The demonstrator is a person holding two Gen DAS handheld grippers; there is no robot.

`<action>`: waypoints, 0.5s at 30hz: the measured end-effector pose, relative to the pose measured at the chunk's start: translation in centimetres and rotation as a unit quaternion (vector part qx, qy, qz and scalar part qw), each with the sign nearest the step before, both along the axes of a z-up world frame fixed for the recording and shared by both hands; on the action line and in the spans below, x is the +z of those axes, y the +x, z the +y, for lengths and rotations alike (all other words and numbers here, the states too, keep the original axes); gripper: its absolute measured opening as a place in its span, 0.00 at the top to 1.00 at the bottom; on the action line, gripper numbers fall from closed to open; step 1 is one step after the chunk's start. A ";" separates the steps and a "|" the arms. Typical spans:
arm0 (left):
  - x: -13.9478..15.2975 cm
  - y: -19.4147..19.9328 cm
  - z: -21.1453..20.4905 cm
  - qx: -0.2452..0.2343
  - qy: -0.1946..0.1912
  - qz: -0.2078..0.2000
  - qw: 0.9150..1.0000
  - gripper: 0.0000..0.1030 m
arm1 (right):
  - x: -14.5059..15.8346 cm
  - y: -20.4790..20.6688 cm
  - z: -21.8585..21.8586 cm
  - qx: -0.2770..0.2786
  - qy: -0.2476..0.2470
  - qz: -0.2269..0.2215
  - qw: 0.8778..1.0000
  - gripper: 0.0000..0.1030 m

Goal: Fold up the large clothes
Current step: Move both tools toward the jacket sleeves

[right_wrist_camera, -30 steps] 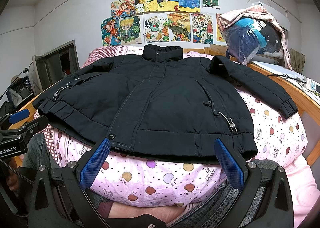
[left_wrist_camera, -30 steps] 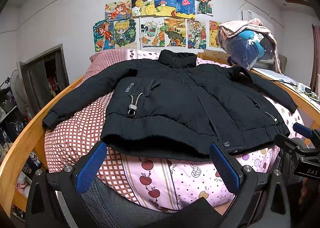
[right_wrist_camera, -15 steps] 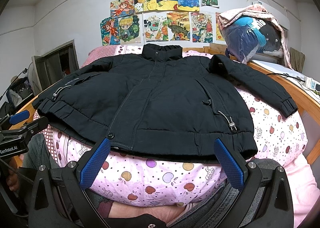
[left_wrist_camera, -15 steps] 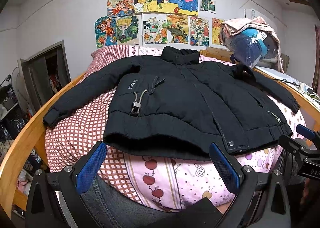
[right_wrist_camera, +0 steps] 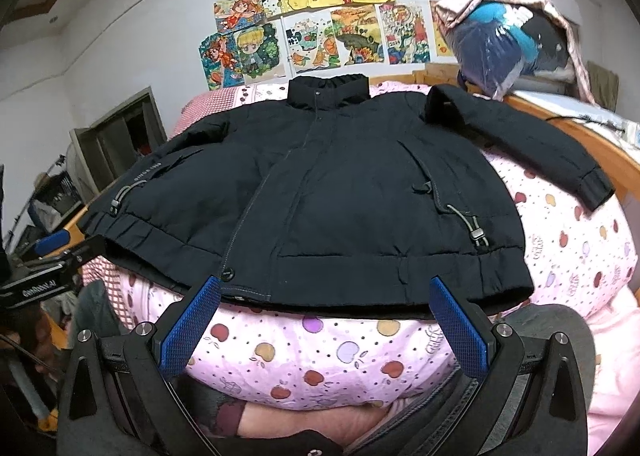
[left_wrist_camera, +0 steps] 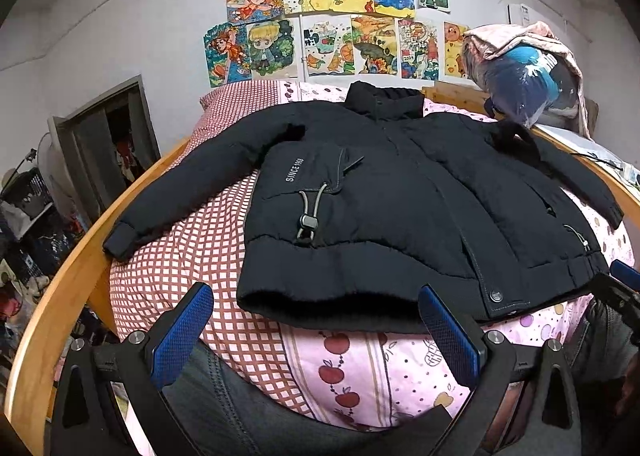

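A black padded jacket (left_wrist_camera: 400,191) lies face up and spread flat on the bed, collar toward the wall, both sleeves out to the sides. It also shows in the right wrist view (right_wrist_camera: 352,191). My left gripper (left_wrist_camera: 316,332) is open and empty, just short of the jacket's left hem. My right gripper (right_wrist_camera: 320,320) is open and empty, just short of the hem near the bottom snap button (right_wrist_camera: 227,274). The left gripper also shows at the left edge of the right wrist view (right_wrist_camera: 60,252).
The bed has a pink fruit-print cover (right_wrist_camera: 320,356) and a red checked part (left_wrist_camera: 192,256), with a wooden rail (left_wrist_camera: 60,296) around it. A bundle of bedding (left_wrist_camera: 524,67) sits at the far right. Drawings (left_wrist_camera: 340,15) hang on the wall.
Both grippers have moved a little closer to the jacket's hem and tilted slightly; the right view has rolled a bit. The jacket has not moved.
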State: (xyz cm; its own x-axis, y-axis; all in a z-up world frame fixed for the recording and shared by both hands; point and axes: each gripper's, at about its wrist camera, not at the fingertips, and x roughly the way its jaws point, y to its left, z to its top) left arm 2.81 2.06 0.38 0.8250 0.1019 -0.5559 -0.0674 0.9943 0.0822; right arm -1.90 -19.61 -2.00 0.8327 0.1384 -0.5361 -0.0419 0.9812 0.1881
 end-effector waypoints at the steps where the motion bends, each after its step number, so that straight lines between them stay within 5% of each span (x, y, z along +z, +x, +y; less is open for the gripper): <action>1: 0.1 0.1 0.0 0.001 0.002 0.000 1.000 0.00 | 0.0 0.3 -0.2 0.002 0.005 0.002 1.000 0.01; 15: 2.3 3.3 -0.1 0.020 0.034 0.005 0.999 0.00 | 2.8 3.5 -2.3 -0.035 -0.030 -0.020 0.999 0.01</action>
State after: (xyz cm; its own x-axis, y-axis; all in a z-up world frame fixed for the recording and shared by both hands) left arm 6.14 2.00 2.64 0.8139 0.1728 -0.5548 -0.1058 0.9829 0.1510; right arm 1.58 -21.96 0.77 0.8597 0.0483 -0.5086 0.0203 0.9915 0.1286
